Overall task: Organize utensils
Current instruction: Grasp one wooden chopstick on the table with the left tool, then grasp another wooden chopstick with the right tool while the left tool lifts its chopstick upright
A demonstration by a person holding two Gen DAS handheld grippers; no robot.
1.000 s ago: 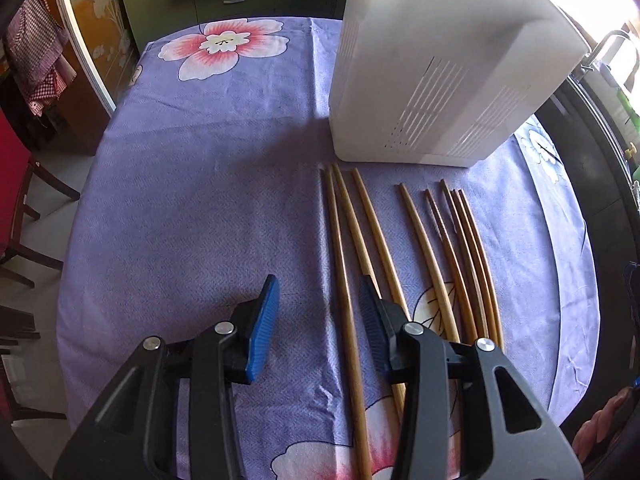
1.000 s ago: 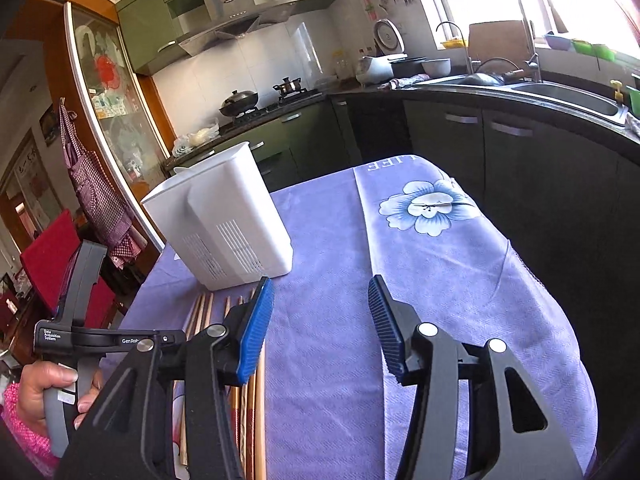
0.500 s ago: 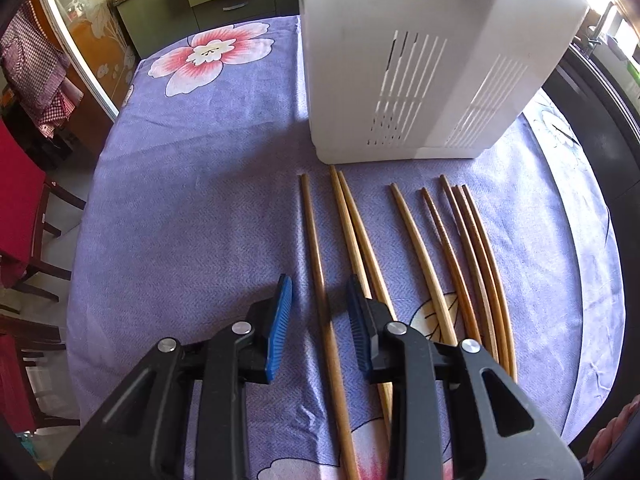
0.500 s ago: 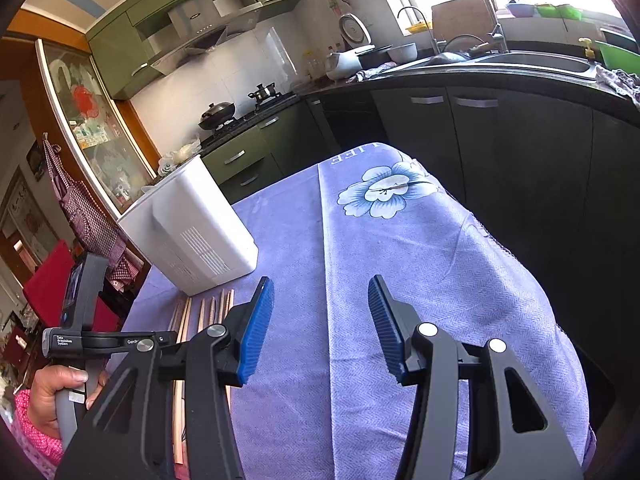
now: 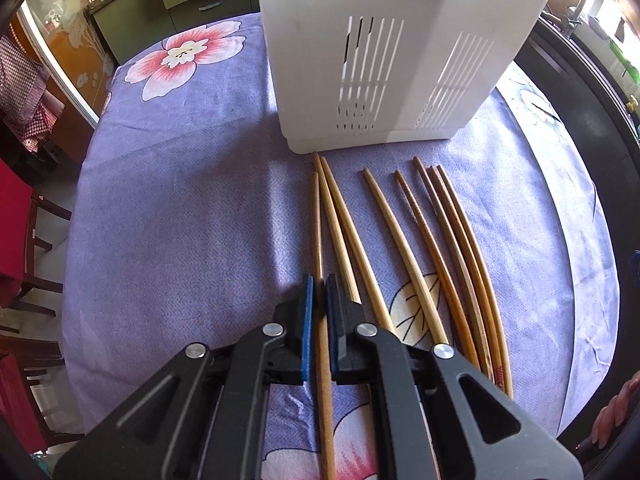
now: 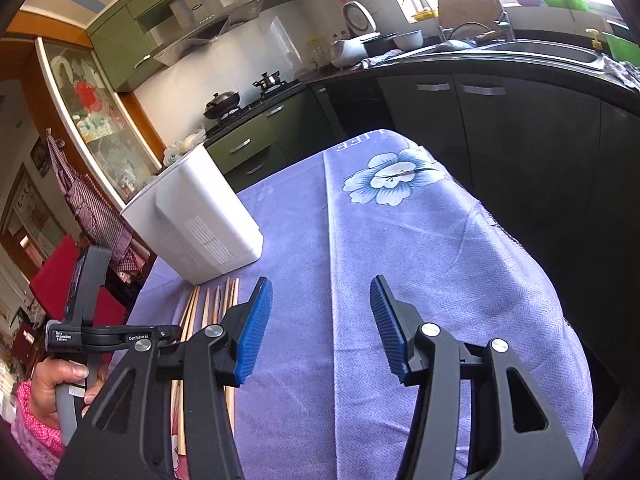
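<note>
Several wooden chopsticks (image 5: pixel 404 240) lie side by side on the purple flowered tablecloth (image 5: pixel 180 208), tips toward a white slotted utensil holder (image 5: pixel 384 48). My left gripper (image 5: pixel 319 284) is shut on the leftmost chopstick (image 5: pixel 317 220), which runs between its blue pads. In the right wrist view the holder (image 6: pixel 196 220) stands at left with the chopsticks (image 6: pixel 216 304) before it. My right gripper (image 6: pixel 320 304) is open and empty above the cloth (image 6: pixel 400 256).
The table edge curves close on the right, with a dark counter (image 5: pixel 592 92) beyond. Red chairs (image 5: pixel 16 216) stand at the left. Green cabinets (image 6: pixel 256 148), a stove and a sink (image 6: pixel 540 48) line the far walls.
My left gripper moved forward over the leftmost chopstick and closed on it. The right gripper stayed open and shifted a little.
</note>
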